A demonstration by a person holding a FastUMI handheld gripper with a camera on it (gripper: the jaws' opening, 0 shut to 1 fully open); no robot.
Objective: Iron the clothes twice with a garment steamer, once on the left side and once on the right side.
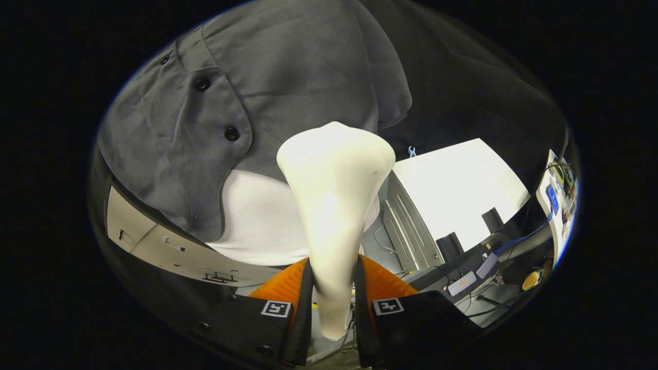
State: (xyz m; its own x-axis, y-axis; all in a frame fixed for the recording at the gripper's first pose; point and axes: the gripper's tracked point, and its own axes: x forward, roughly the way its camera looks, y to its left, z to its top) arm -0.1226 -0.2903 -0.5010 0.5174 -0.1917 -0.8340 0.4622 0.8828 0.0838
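Grey shirt (288, 67) hangs just beyond the white steamer (331, 205), whose handle is clamped between the gripper (333, 293) jaws. A pass over the cloth appears under way; the next move calls for a steady sweep along one side.

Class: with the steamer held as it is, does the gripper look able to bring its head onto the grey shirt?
Probably yes: the gripper is shut on the steamer, whose head sits by the grey shirt, nothing between.

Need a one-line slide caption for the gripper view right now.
Gripper shut on a white plastic garment steamer, its flared head against a hanging grey button-up shirt over a white undershirt.
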